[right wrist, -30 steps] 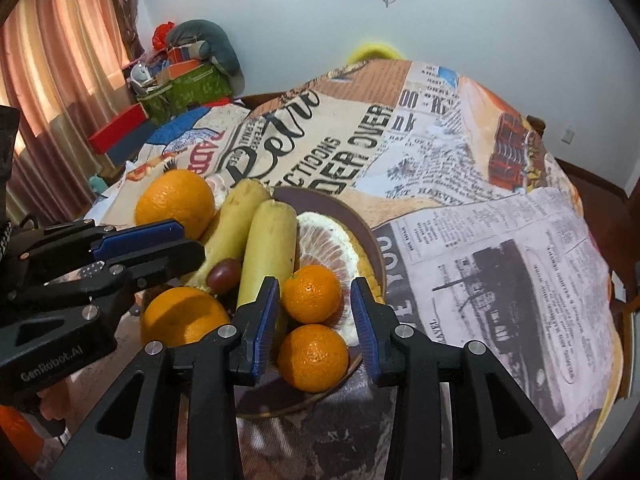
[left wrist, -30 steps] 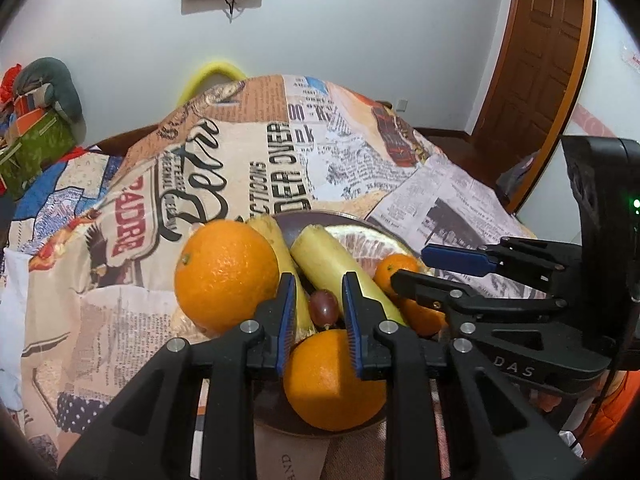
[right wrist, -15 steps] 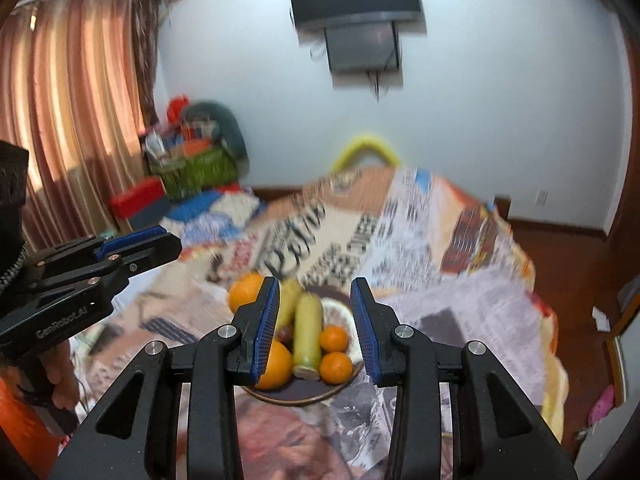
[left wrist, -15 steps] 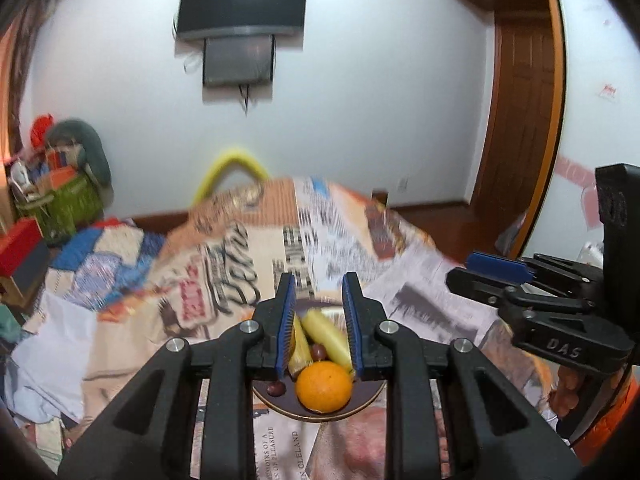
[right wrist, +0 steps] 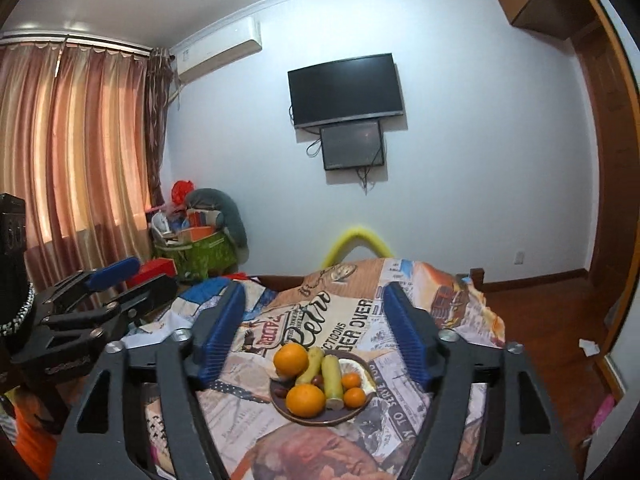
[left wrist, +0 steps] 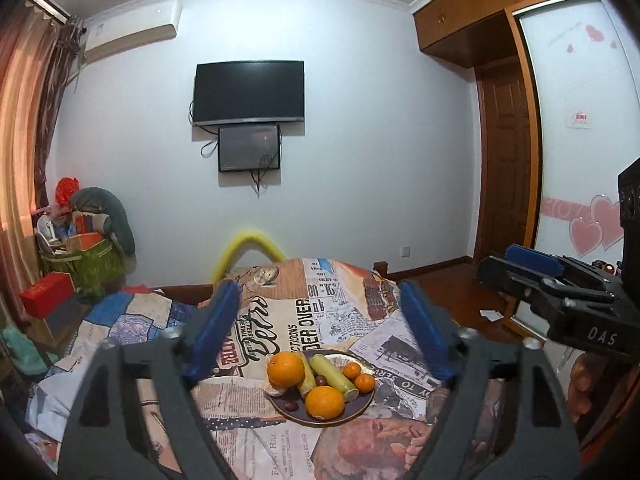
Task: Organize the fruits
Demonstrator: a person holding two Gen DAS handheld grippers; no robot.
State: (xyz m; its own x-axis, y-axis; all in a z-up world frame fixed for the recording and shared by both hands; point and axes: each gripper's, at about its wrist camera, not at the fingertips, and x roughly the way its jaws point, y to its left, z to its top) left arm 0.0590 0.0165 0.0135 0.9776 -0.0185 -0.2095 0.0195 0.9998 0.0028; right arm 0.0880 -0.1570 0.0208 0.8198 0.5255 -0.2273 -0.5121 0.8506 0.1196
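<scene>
Both the left gripper [left wrist: 320, 336] and right gripper [right wrist: 314, 332] are opening their blue-padded jaws, gripping nothing. The round dark plate [left wrist: 362, 410] of oranges, bananas and grapes is sitting at six o'clock on the newspaper-print cloth [left wrist: 280, 320]; the big orange [left wrist: 285, 369] at its ten o'clock rim could roll off if nudged.

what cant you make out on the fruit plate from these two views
- Small dark fruits between the bananas: too small to name, either view.
- Pale slice at the plate's far right: mostly hidden behind the small oranges.
- Peeled piece at the left rim, left wrist view: partly behind the big orange.
</scene>
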